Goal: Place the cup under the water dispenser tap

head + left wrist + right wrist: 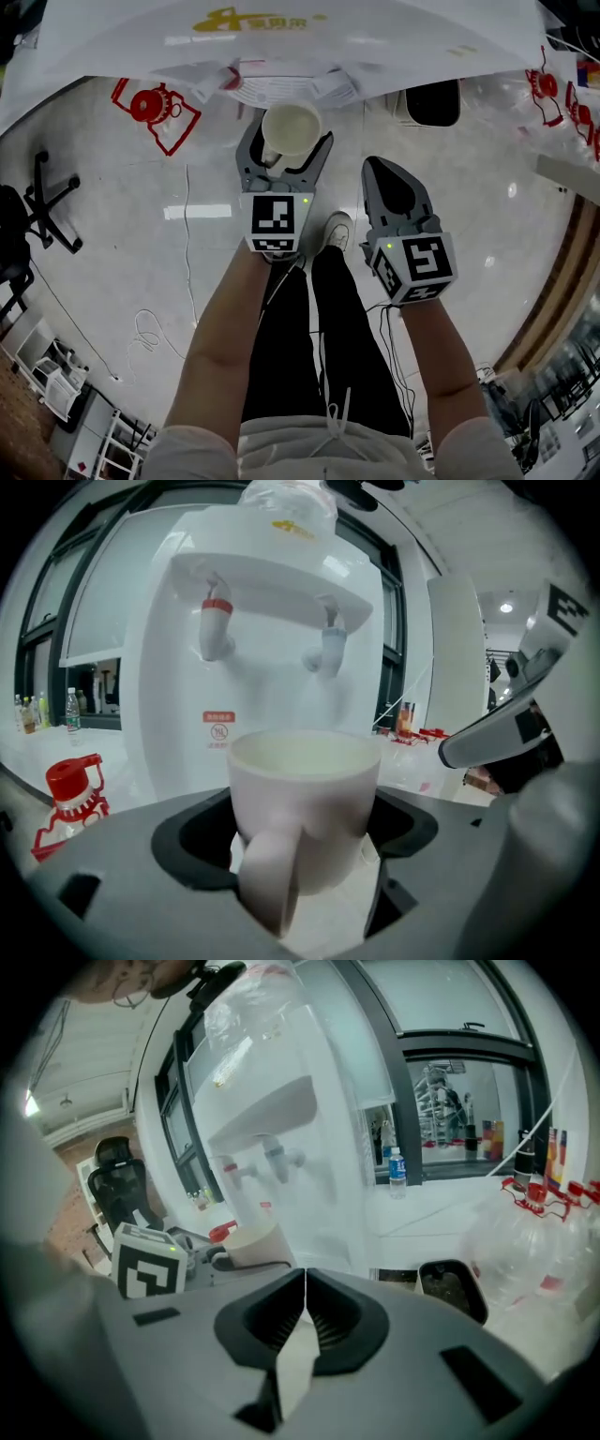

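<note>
Left gripper [289, 133] clamps white cup [305, 808] — upright, smooth, handle toward its camera — we see water dispenser [272, 658] ahead; right gripper [375, 165] pressed closed, empty.

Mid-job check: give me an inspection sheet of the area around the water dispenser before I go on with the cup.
Surface: glossy white floor, reflecting the lights.
Job's things: white cup upright, held in front of the white water dispenser; red tap and second tap sit above and beyond it; cup not yet set down.
Clutter: red shapes on the floor on both sides of the dispenser; cannot tell what they are.
Grippers: left gripper shut on the cup; right gripper shut, nothing in it.
Cables: thin cable trailing across the floor on the left.
Surroundings: office chair at left, black bin right of the dispenser.
</note>
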Available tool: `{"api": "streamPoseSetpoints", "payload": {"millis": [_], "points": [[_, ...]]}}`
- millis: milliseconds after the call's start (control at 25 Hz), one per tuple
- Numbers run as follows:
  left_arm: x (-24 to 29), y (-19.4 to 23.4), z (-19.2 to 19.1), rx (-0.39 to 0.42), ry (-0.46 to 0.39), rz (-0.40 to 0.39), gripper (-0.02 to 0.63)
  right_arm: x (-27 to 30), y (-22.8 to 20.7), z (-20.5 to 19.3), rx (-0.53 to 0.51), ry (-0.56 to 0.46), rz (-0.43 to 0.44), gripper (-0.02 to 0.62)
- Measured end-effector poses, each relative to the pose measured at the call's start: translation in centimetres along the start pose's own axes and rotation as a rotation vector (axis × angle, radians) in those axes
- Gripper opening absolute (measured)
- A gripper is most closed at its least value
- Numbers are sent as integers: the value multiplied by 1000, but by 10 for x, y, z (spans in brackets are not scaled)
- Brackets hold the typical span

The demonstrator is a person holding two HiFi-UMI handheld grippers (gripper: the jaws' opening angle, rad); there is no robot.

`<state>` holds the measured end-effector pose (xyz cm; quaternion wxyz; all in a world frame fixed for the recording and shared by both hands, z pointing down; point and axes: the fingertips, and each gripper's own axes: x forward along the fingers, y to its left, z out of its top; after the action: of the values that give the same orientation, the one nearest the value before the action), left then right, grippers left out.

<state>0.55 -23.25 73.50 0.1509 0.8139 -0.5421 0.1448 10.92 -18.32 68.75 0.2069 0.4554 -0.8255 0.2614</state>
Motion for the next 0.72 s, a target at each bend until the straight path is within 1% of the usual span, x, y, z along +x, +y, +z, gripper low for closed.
{"api": "streamPoseSetpoints", "payload": {"millis": [80, 200, 400, 520, 600, 720], "points": [[14, -1, -2, 1, -5, -5, 437, 3, -6, 1, 18, 6, 0, 29], [32, 0, -2, 10, -20, -8, 437, 7, -12, 2, 4, 10, 6, 28], [57, 2, -1, 61, -20, -19, 437, 11, -22, 2, -3, 20, 4, 29], [65, 0, -1, 77, -18, -20, 437, 9, -27, 2, 1, 26, -1, 29], [67, -1, -1, 77, -24, -16, 437, 9, -26, 2, 0, 31, 4, 29], [66, -1, -3, 46, -36, -22, 437, 9, -20, -1, 14, 39, 32, 29]]}}
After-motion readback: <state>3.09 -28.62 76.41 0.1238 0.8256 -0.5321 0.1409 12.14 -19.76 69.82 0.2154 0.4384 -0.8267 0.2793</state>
